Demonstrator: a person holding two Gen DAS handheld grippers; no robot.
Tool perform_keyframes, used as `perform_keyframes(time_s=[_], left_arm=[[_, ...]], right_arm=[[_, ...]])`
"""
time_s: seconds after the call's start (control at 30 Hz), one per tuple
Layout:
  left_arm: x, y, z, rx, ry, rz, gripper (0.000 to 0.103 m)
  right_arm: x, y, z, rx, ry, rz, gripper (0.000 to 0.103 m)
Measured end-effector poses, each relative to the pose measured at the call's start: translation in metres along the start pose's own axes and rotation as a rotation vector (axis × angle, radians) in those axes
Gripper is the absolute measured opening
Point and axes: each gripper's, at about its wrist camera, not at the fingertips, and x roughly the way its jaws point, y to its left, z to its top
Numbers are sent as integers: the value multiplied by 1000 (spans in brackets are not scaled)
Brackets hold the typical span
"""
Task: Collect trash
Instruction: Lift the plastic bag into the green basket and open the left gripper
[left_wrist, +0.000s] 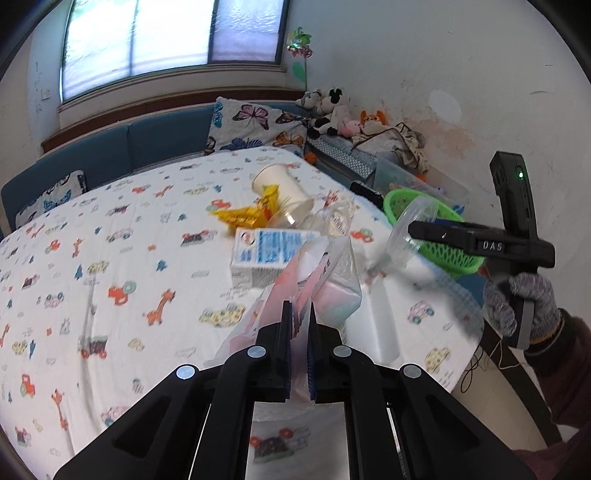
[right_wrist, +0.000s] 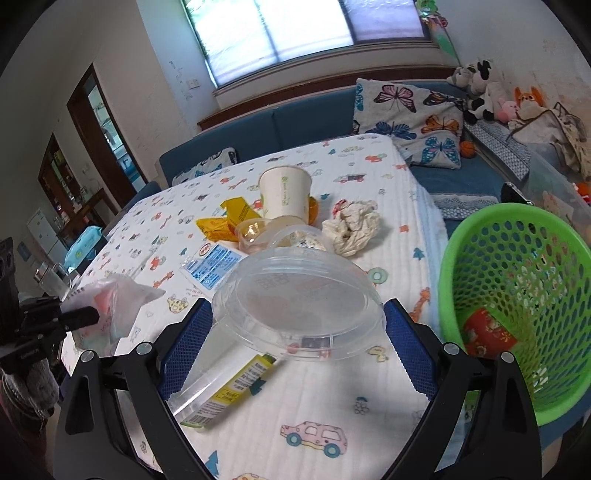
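Left gripper (left_wrist: 299, 314) clamps a crinkled plastic bag (left_wrist: 325, 280), long axis running up-frame, lower end hidden behind the fingers. Right gripper (right_wrist: 295, 325) grips a clear lid (right_wrist: 299, 306) lying near flat, centre frame. Green basket (right_wrist: 517, 295) cut off right.

The left gripper (left_wrist: 299, 314) points down at a slant with its jaws pinched tight on a plastic bag (left_wrist: 317, 280). The right gripper (right_wrist: 297, 321), gripped by a gloved hand (left_wrist: 524, 299), spreads its jaws wide around a clear lid (right_wrist: 295, 295).
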Motion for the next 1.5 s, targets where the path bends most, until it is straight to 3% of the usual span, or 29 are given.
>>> perform_keyframes(time_s=[0.3, 0.8, 1.0, 1.2, 1.5], left_arm=[[14, -29, 35, 63, -16, -46, 6], [74, -109, 104, 196, 8, -144, 6], [97, -136, 127, 230, 20, -168, 6], [123, -164, 146, 252, 37, -198, 6], [157, -196, 157, 263, 78, -256, 6]], right_arm=[[-27, -32, 6, 38, -41, -64, 92], [-53, -145, -13, 183, -25, -272, 92], [-43, -178, -27, 247, 9, -273, 93], [-32, -188, -32, 272, 21, -247, 94], [-50, -194, -35, 294, -12, -245, 94]])
